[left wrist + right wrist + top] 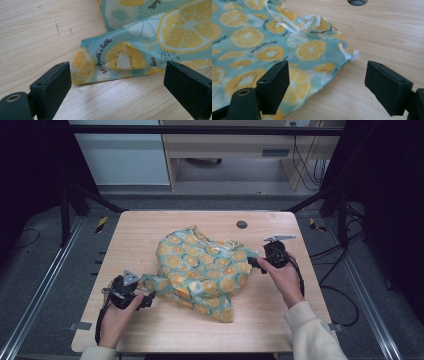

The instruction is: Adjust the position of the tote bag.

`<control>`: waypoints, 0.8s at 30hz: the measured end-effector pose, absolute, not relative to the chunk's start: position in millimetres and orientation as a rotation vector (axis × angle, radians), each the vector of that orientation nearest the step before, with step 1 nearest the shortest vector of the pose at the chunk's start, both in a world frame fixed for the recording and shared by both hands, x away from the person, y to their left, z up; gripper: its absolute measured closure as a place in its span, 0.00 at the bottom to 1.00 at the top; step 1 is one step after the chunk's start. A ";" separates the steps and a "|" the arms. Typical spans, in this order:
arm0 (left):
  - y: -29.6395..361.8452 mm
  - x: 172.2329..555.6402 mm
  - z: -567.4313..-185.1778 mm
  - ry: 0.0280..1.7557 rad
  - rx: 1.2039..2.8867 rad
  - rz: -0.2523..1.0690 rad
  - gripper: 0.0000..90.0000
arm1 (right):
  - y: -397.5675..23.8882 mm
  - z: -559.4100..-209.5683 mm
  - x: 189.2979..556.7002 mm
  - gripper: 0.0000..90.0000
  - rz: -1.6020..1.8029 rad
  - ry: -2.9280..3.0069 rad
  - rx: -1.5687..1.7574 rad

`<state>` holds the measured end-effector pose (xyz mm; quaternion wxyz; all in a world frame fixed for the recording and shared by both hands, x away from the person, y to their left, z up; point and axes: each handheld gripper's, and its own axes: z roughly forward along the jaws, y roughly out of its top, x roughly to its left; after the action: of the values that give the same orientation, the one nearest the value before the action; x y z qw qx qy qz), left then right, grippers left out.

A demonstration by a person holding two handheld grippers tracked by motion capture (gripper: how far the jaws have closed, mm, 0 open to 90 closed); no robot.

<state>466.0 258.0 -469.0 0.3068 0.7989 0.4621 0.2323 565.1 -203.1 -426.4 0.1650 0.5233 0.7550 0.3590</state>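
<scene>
Lemon-print cloth [200, 272] lies crumpled in the centre of the high view, on the wooden bench [145, 230]; teal ground, yellow citrus slices, a white trim or tie at its upper edge. It is bunched, not flat: a narrow tail runs toward the lower left of the frame, a broader lobe toward the right.

Left tongs [145, 301] sit at lower left, low over the bench, aimed at the tail's tip. In the left gripper view the cloth's corner [110, 61] lies between the two black jaws, which stand wide apart with no pad pressing on it (one jaw edge is just beside the fabric, contact uncertain). The tip rests slack on the wood, so nothing is gripped here. Reads as a hand parked at a corner, ready to pinch.

Right tongs [254, 263] are at the right of the cloth, at its edge in the high view. The right gripper view shows the jaws spread, the cloth's hem [312, 50] lying ahead and to the left, bare wood between the pads. Nothing held. A dark round grommet [357, 2] shows at the top of that view, set in the bench beyond the cloth.

Judgement: both hands flank opposite ends, a likely set-up for taking two corners and spreading or folding the piece. The loose trim near the right edge could snag a jaw
</scene>
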 end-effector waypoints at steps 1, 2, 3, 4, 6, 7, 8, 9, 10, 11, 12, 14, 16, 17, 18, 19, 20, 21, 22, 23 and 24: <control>257.3 466.0 -469.1 1.220 2.114 0.618 0.08 | -202.1 -426.7 571.8 0.22 1.006 2.151 1.503; 256.8 465.8 -469.0 1.216 2.117 0.619 0.08 | -201.4 -427.5 577.8 0.22 0.993 2.146 1.509; 256.7 465.7 -468.8 1.214 2.120 0.620 0.08 | -200.9 -429.2 584.7 0.21 0.983 2.143 1.524; 256.7 465.7 -468.6 1.210 2.125 0.619 0.08 | -200.8 -430.8 588.3 0.20 0.985 2.141 1.541; 256.6 465.8 -468.6 1.208 2.127 0.619 0.08 | -200.4 -435.7 597.5 0.20 0.959 2.146 1.569; 256.7 465.8 -468.6 1.207 2.127 0.622 0.08 | -200.3 -437.4 600.0 0.19 0.952 2.151 1.577; 256.6 465.8 -468.4 1.206 2.127 0.623 0.08 | -200.3 -440.0 603.6 0.19 0.949 2.152 1.593; 256.3 465.9 -468.2 1.206 2.124 0.626 0.08 | -200.4 -441.3 605.3 0.19 0.956 2.148 1.610; 256.2 466.0 -467.9 1.204 2.126 0.631 0.08 | -200.9 -443.0 607.7 0.19 0.969 2.142 1.625; 256.0 466.1 -467.7 1.204 2.127 0.633 0.08 | -200.9 -444.9 610.0 0.19 0.975 2.139 1.639; 255.9 466.1 -467.4 1.201 2.133 0.633 0.08 | -200.5 -447.1 612.1 0.19 0.970 2.141 1.651; 255.2 466.1 -467.5 1.201 2.125 0.639 0.08 | -199.7 -452.0 615.8 0.20 0.962 2.150 1.672; 255.2 465.9 -467.0 1.199 2.122 0.641 0.08 | -197.4 -456.5 617.9 0.23 0.966 2.170 1.682; 255.4 466.0 -466.7 1.199 2.121 0.643 0.08 | -195.6 -458.4 618.2 0.26 0.963 2.176 1.683; 255.6 466.2 -466.5 1.199 2.117 0.646 0.08 | -194.0 -460.0 618.3 0.30 0.965 2.182 1.688; 255.8 466.5 -466.5 1.199 2.115 0.646 0.08 | -193.0 -462.1 618.9 0.33 0.970 2.184 1.686; 255.9 466.5 -466.5 1.200 2.113 0.643 0.08 | -192.0 -465.2 619.7 0.44 0.974 2.193 1.710; 256.1 466.5 -466.1 1.200 2.115 0.641 0.08 | -192.0 -465.2 619.7 0.44 0.974 2.193 1.710; 256.0 466.3 -466.0 1.201 2.111 0.644 0.08 | -191.4 -466.6 619.8 0.51 0.974 2.197 1.705; 256.2 466.2 -465.6 1.196 2.114 0.648 0.08 | -190.2 -467.0 619.2 0.57 0.969 2.200 1.704; 256.0 466.1 -465.4 1.195 2.113 0.652 0.08 | -189.0 -467.4 618.6 0.64 0.969 2.208 1.696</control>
<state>466.1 256.0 -465.4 0.3091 0.7995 0.4522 0.2467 618.6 -189.0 -467.4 0.0968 0.5726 0.7455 0.3273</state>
